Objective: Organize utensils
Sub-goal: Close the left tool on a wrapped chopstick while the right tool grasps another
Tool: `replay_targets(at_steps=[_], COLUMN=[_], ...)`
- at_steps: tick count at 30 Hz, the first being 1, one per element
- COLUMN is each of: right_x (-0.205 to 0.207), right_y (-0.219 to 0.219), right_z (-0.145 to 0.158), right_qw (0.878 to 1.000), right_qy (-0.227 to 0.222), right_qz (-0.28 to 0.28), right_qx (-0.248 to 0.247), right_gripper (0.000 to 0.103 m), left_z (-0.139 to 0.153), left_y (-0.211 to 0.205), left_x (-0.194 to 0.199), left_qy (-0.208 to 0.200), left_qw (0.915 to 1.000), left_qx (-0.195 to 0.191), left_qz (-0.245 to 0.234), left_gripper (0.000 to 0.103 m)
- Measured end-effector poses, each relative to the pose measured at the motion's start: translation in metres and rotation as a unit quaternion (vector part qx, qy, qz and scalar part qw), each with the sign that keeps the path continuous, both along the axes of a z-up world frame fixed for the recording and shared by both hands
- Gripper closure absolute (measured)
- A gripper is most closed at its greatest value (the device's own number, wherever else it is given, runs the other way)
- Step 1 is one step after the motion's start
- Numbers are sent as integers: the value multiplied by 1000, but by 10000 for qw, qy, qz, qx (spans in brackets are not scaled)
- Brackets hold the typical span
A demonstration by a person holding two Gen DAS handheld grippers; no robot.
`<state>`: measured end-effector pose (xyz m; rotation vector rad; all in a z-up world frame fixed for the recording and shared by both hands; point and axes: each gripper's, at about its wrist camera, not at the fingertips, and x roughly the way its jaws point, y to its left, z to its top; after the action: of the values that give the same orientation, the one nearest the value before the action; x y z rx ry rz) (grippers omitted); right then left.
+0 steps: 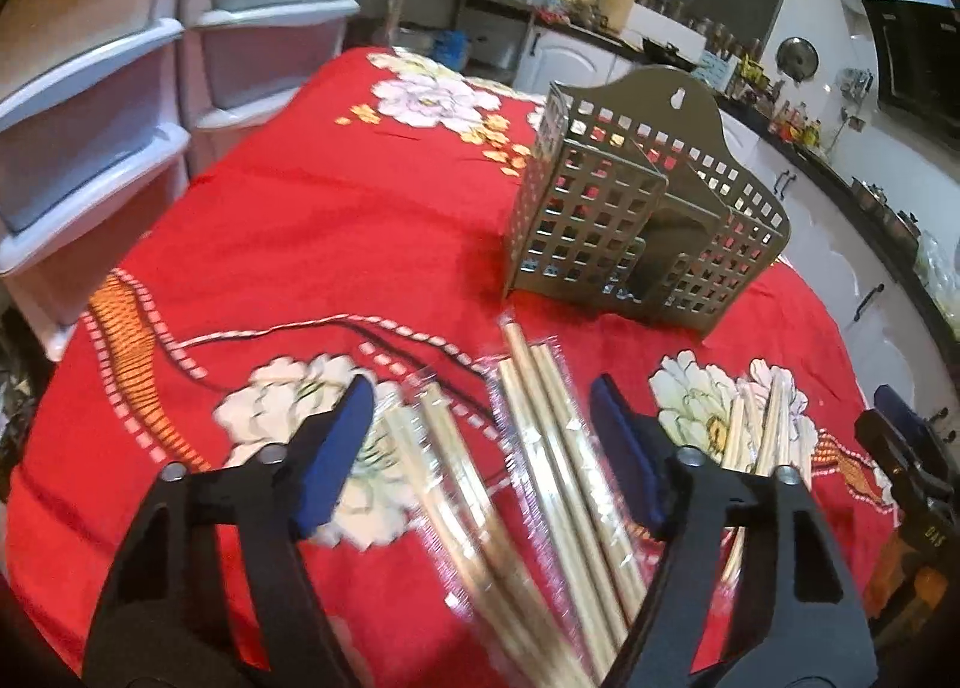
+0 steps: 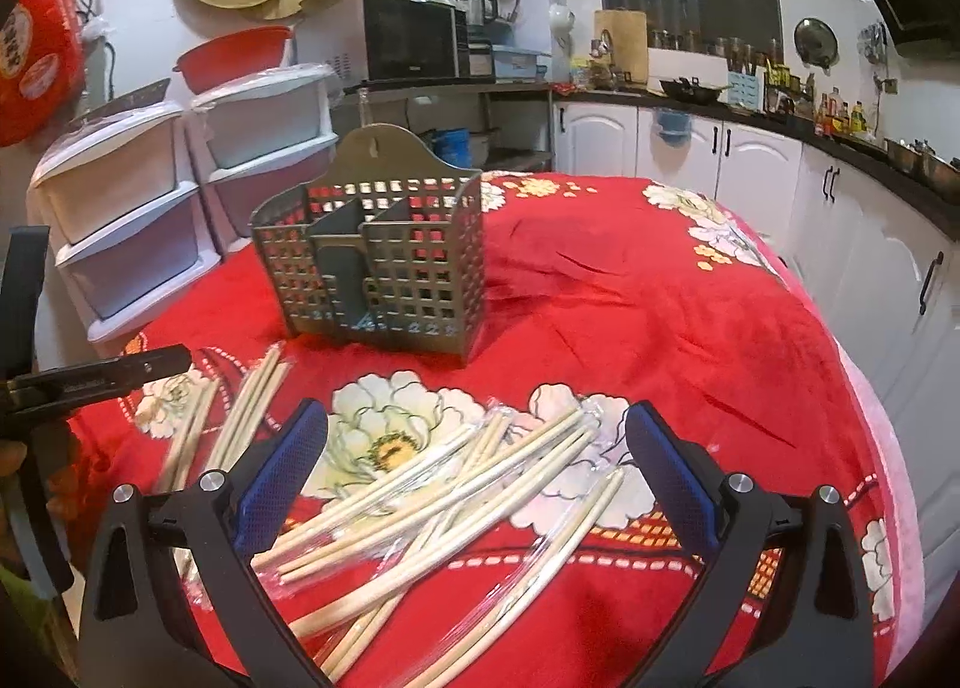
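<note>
Wooden chopsticks [image 1: 540, 448], wrapped in clear film, lie on the red-clothed desk [image 1: 336, 220] before the perforated holder [image 1: 636, 220]; one pack should be straddled squarely by the spread left claw [image 1: 486, 448], while the right claw [image 2: 480, 478] is likewise spread.

Pale wood chopsticks [image 2: 456, 484] w/ glossy clear plastic wrap, matt perforated holder [image 2: 384, 274], plush red cloth [image 2: 660, 316]

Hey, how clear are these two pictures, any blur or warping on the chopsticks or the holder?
Left wrist view: wrapped chopsticks smear with motion blur near the bottom edge, holder fairly sharp. Right wrist view: chopsticks crisper, wrappers glint; fisheye bends the counter and tablecloth edge.
</note>
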<state>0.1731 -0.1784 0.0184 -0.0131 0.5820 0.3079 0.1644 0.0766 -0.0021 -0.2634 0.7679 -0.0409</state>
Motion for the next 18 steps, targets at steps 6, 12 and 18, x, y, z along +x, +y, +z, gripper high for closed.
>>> replay_targets(at_steps=[6,12,18], right_x=[26,43,58], right_y=[-6,-15,-25], right_z=[-9,-19,-26], right_qw=[9991,9969,9937], right_qy=[407,781,1107], right_qz=[-37,-8,46], right_qx=[-58,38,161], right_gripper=[16,29,41], left_z=[-12,-25,-36], left_y=[-8,-11,-6], left_x=[31,58,75], left_qy=[370,698,941], left_qw=[9987,9965,9943], left_qx=[-217,-302,-413], left_qz=[-267,-343,-272], left_gripper=[57,69,78])
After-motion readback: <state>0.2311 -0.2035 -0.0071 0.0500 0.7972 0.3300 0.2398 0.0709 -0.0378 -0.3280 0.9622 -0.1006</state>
